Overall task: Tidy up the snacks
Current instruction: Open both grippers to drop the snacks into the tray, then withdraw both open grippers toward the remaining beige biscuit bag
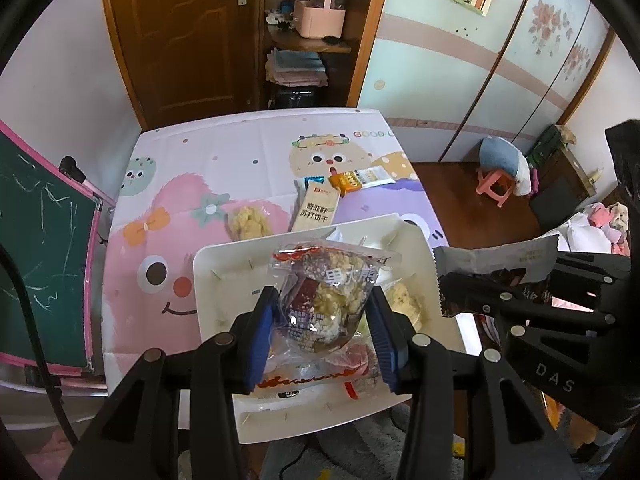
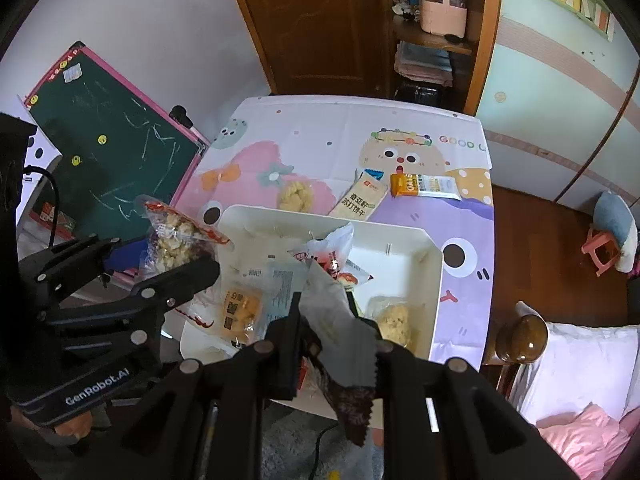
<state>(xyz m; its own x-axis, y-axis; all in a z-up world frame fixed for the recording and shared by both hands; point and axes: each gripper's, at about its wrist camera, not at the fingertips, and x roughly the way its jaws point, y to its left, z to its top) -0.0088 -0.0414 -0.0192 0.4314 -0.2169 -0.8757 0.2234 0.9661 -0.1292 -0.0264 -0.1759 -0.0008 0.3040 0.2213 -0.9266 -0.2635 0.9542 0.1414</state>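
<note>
My left gripper (image 1: 323,320) is shut on a clear snack bag with red print (image 1: 328,296), holding it above the white bin (image 1: 208,280); the same bag (image 2: 176,240) shows at the left of the right wrist view. My right gripper (image 2: 324,320) is shut on a thin grey and dark brown wrapper (image 2: 332,320), also over the bin (image 2: 436,280), and that wrapper (image 1: 496,264) appears at the right of the left wrist view. Several packets lie inside the bin, among them an orange one (image 2: 240,312) and a puffed one (image 2: 394,318).
On the cartoon tablecloth (image 1: 168,216) behind the bin lie a cream cracker pack (image 1: 316,210), an orange oat bar (image 1: 360,179) and a yellow puffed snack (image 1: 248,222). A green chalkboard (image 1: 36,264) stands left. A pink stool (image 1: 494,188) and a bed are right.
</note>
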